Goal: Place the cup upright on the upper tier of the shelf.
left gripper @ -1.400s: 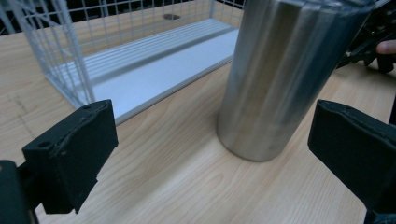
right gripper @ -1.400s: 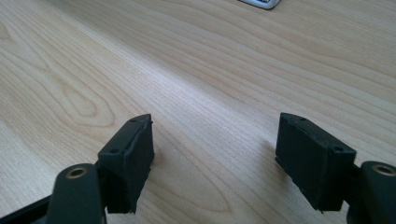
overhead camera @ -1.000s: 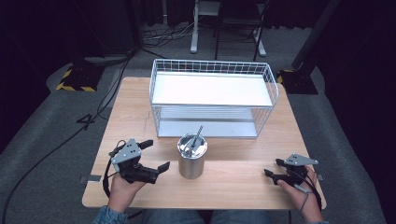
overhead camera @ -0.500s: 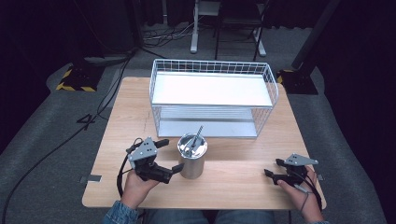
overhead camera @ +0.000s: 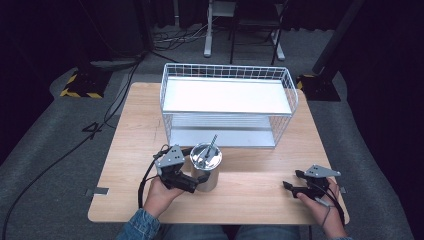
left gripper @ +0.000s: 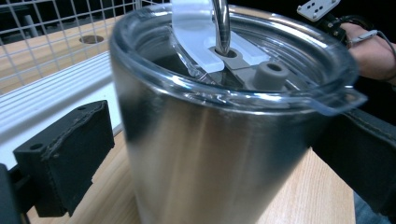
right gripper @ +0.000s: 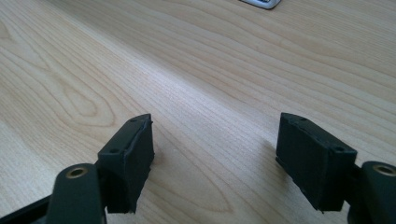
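Tumbler: a steel tumbler (overhead camera: pixel 206 169) stands upright on the wooden table (overhead camera: pixel 250 192), near the front edge, left of the middle and just in front of the wire rack.
Lid: a clear plastic lid (left gripper: pixel 299 70) sits on the tumbler's mouth, with a small tab jutting over the rim and a grey plug beside the opening.
Straw: a metal straw (overhead camera: pixel 210 145) rises through the slot in the lid, leaning a little toward the rack.
Left gripper: the left gripper (overhead camera: pixel 192 176) is at the tumbler's left side with its jaws spread around the body, one black pad on each side. In the left gripper view a gap shows between the near pad and the steel wall, so it has not closed on the tumbler.
Right gripper: the right gripper (overhead camera: pixel 291 180) rests low over the table near the right front corner, well apart from the tumbler, its jaws parted with bare wood between them.
Wire rack: a white wire rack (overhead camera: pixel 228 102) with two shelves stands behind the tumbler, toward the far side of the table.
Hands: the person's hands come in from the front edge, a denim sleeve (overhead camera: pixel 140 227) on the left arm.
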`<state>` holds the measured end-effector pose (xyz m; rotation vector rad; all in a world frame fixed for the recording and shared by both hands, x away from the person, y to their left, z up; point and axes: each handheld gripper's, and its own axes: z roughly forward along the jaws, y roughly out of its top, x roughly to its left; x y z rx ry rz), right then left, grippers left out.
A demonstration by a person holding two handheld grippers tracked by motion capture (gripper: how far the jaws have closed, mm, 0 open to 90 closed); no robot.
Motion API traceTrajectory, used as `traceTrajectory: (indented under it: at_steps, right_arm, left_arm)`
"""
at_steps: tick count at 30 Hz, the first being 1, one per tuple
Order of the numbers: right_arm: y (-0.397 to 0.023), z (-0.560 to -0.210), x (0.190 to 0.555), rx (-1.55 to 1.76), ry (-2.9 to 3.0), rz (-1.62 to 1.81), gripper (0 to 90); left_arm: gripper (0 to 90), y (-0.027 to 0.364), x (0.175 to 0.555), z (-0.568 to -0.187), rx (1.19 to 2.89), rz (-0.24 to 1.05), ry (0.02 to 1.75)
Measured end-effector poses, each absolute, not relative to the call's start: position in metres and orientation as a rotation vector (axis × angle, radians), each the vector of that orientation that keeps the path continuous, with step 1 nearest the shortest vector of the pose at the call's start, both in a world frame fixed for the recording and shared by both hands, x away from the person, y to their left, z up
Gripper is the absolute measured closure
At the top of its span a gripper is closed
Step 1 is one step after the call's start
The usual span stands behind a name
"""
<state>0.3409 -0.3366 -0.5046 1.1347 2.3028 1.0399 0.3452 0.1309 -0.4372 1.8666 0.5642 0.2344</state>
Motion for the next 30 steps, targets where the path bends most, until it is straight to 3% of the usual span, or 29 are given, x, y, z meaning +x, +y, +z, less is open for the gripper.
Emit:
traceTrajectory:
  at_steps: [30]
  right_arm:
    - [-0.336,-0.505,0.341,1.134,2.297,1.037,27.9]
  left_arm:
    - [2.9,0.112,0.354,-0.457,1.817,0.293,0.491]
